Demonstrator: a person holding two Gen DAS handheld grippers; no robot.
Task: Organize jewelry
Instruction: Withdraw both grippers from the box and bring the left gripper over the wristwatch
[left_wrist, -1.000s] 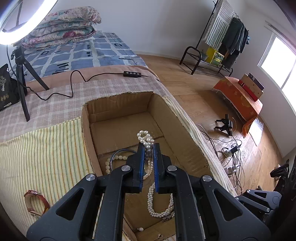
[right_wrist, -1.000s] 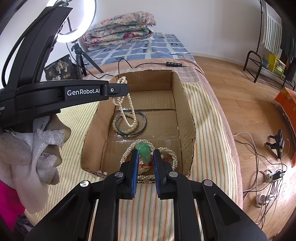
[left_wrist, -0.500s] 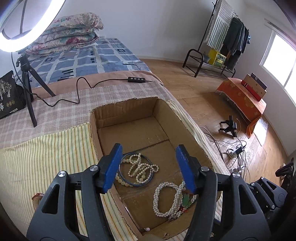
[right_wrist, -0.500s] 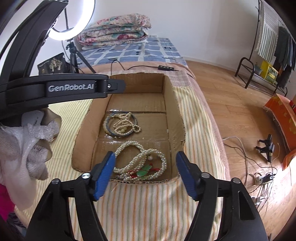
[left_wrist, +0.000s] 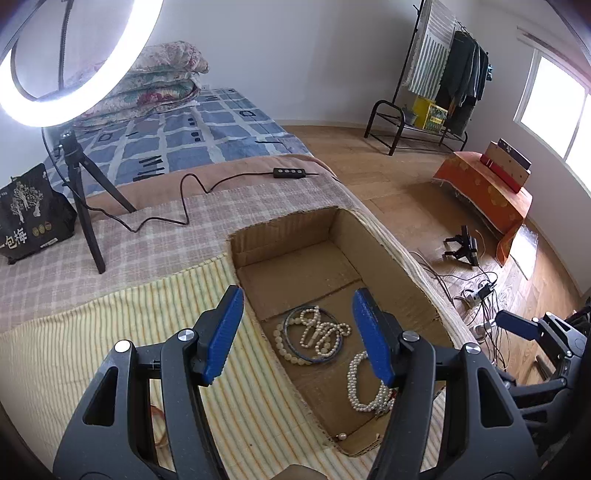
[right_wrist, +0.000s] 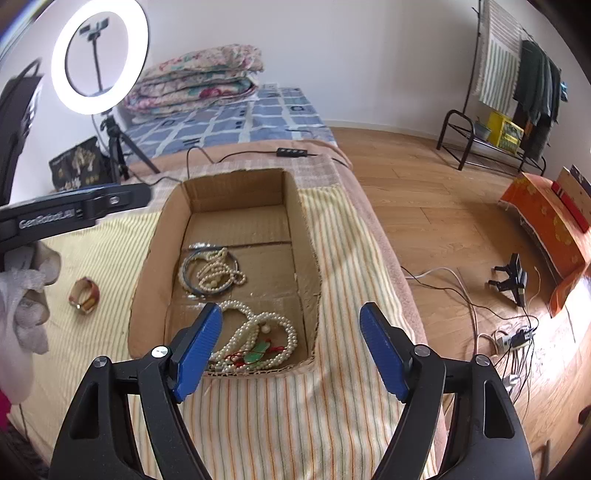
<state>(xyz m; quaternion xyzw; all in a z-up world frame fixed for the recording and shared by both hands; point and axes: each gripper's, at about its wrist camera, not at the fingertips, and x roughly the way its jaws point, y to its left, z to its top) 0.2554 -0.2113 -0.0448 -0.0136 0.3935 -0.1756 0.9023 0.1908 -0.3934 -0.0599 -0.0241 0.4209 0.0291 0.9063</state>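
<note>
The right gripper (right_wrist: 291, 347) is hanging over the near end of the cardboard box (right_wrist: 306, 254); its jaws have just been opening and nothing is between them. Under it, at 11 o'clock, the long pearl necklace (right_wrist: 258, 339) with a green pendant (right_wrist: 258, 349) is lying on the box floor. The left gripper (left_wrist: 297, 332) is also standing wide apart and empty, its jaws just opened. Farther, at 12 o'clock, a second pearl strand (right_wrist: 218, 271) is lying across a dark bangle (right_wrist: 188, 273). At 9 o'clock, outside the box, a brown ring-shaped bracelet (right_wrist: 84, 295) is resting on the striped cloth (right_wrist: 343, 273).
</note>
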